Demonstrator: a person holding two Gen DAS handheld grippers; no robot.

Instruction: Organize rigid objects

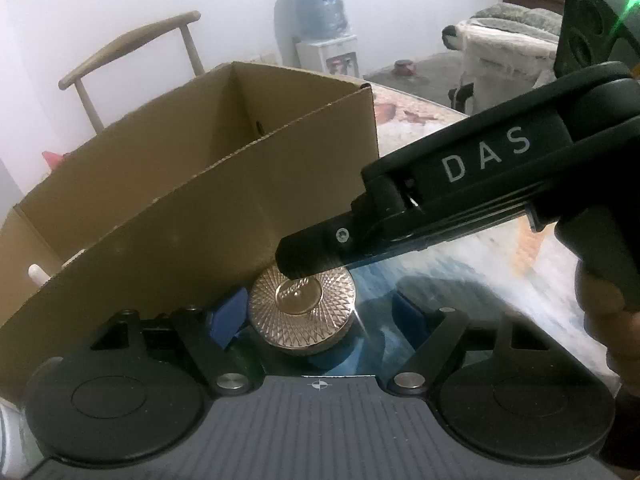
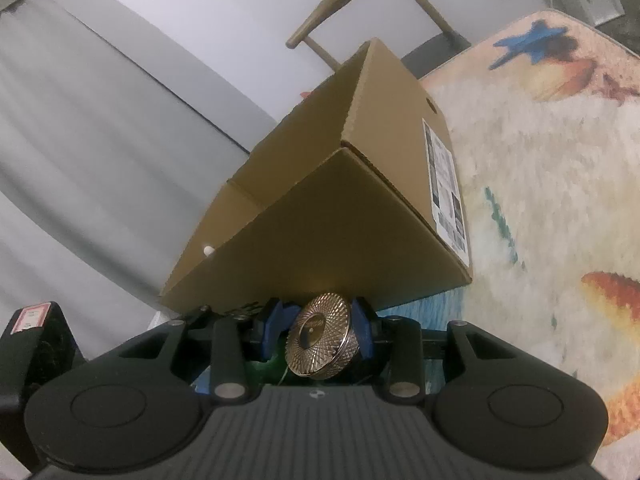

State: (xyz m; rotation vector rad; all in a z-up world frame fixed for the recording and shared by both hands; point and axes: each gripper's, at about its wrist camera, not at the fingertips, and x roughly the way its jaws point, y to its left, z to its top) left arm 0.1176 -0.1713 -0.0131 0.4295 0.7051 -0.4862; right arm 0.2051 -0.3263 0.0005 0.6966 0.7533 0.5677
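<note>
A round gold tin (image 2: 318, 340) with a diamond-cut rim is tilted between the blue pads (image 2: 365, 332) of my right gripper (image 2: 320, 330), which is shut on it across its thickness. In the left wrist view the same tin (image 1: 302, 308) sits low beside the cardboard box (image 1: 200, 200), and the right gripper's black finger (image 1: 312, 256) presses on its top face. My left gripper (image 1: 316, 316) stands open around the tin. Its left pad (image 1: 229, 320) is close to the rim, and its right pad (image 1: 404, 312) is well apart from it.
The open box (image 2: 340, 240) has a white label (image 2: 444, 184) on its side and something white (image 2: 208, 250) inside. It stands on a patterned tablecloth (image 2: 540, 160). A hand (image 1: 608, 312) holds the right gripper's handle. A wooden chair (image 1: 128, 40) and a water dispenser (image 1: 320, 12) stand behind.
</note>
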